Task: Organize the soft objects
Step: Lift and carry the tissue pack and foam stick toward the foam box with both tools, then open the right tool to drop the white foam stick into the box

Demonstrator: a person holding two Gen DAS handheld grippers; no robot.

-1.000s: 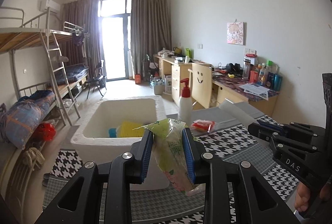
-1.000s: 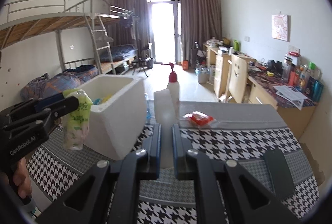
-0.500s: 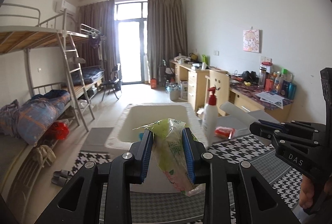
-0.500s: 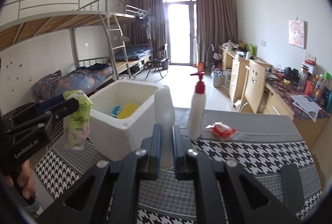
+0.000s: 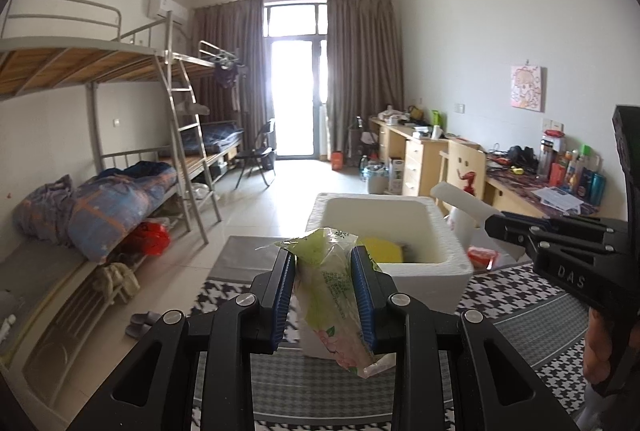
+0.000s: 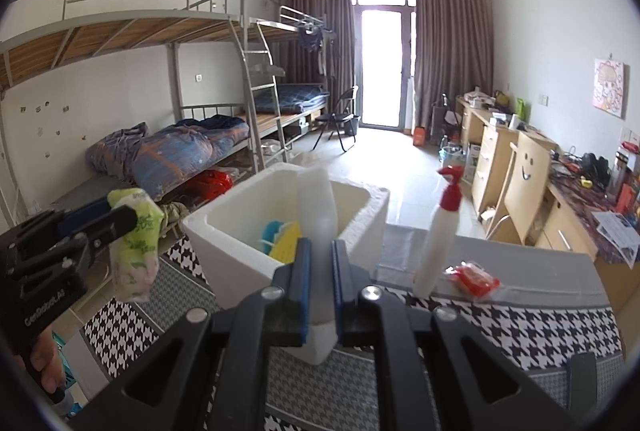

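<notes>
A chunky white foam box (image 6: 224, 243) with thick, grainy walls is sitting on the houndstooth cloth of the table (image 6: 520, 327), and everything else is placed around it. The left gripper (image 5: 324, 291) is clamping a soft, crinkly green-and-white packet (image 5: 332, 295) between its blue ribbed pads, holding it in the air just in front of the box's near wall; the packet's pink-flowered lower end is sagging below the jaws. The right gripper (image 6: 318, 271) is squeezed narrow on a flat white foam slab (image 6: 318, 203), probably the box's lid, which is standing upright before the box and hiding part of its inside. Both grippers are pointing slightly downward, with a bare hand (image 6: 44, 363) gripping the left handle low at the frame's edge.

Inside the box, something yellow (image 5: 384, 251) and something blue (image 6: 272, 231) are showing, but their shapes are hard to make out. Right of the box, a smooth white spray bottle (image 6: 436, 247) with a red trigger is standing upright, and a small glossy red packet (image 6: 476, 279) is lying flat just beyond it.
</notes>
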